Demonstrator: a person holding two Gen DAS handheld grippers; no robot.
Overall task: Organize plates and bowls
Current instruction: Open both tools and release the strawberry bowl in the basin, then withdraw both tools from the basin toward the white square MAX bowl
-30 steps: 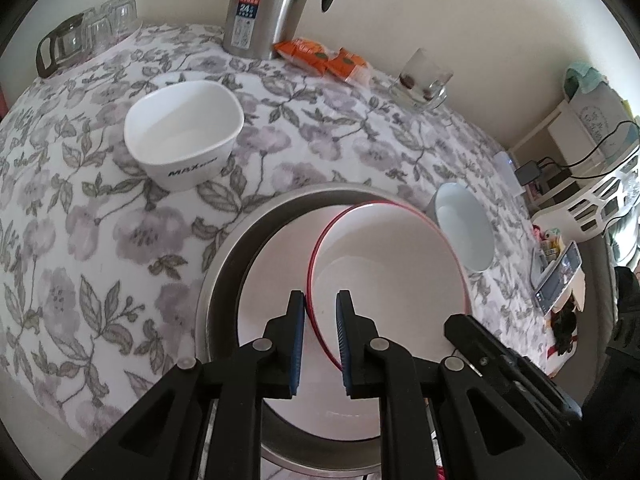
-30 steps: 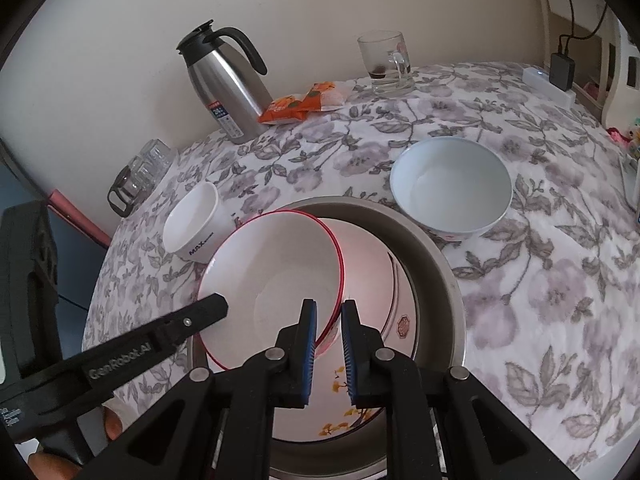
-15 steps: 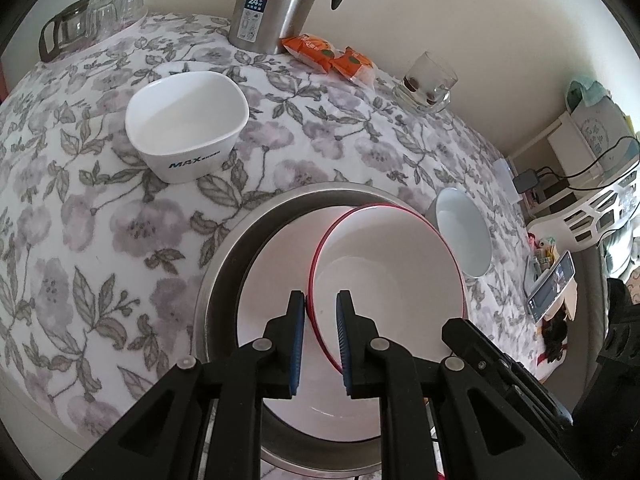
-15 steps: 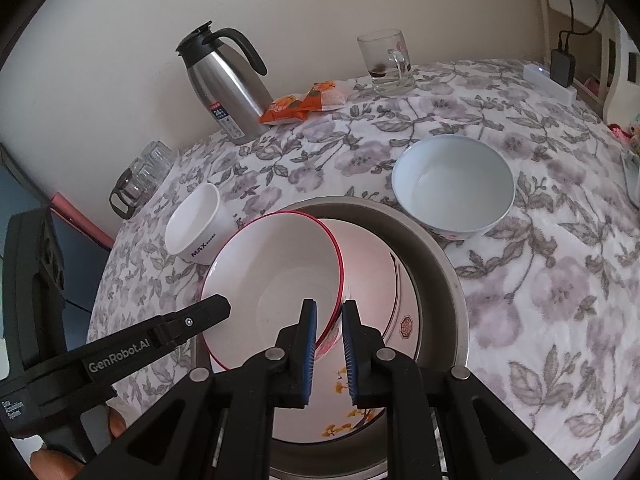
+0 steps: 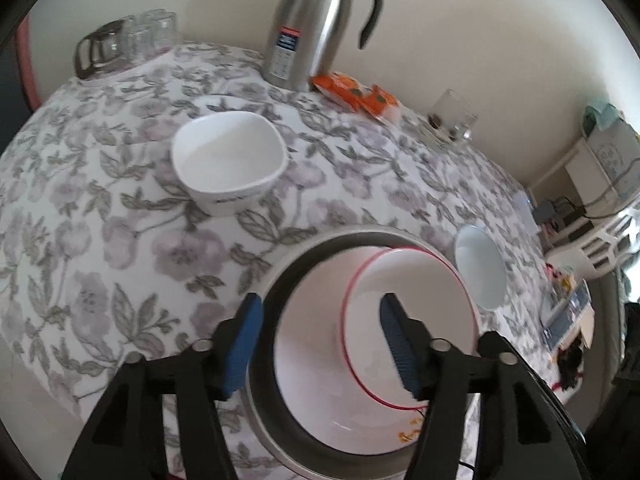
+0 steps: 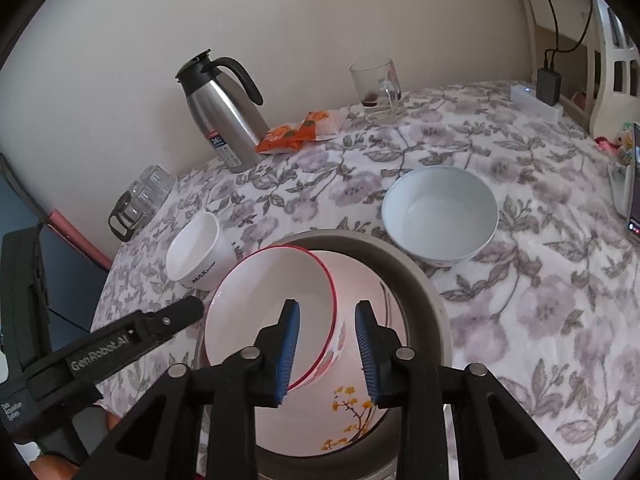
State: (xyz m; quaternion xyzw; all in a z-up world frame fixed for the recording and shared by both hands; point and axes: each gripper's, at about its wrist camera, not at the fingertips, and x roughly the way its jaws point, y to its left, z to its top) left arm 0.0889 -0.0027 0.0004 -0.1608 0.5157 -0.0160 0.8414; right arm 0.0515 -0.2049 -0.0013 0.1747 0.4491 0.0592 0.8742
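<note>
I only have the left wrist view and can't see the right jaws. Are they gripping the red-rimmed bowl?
Observer: No. The right gripper has its jaws opening. They stand astride the rim of the red-rimmed bowl, one pad inside and one outside, with a gap showing at each.
Operator: And the round white bowl off to my right, which I see almost edge-on. Is anything in it?
Observer: The right wrist view looks straight into the round white bowl. It is empty and stands upright on the tablecloth, beyond the steel basin and apart from it.
</note>
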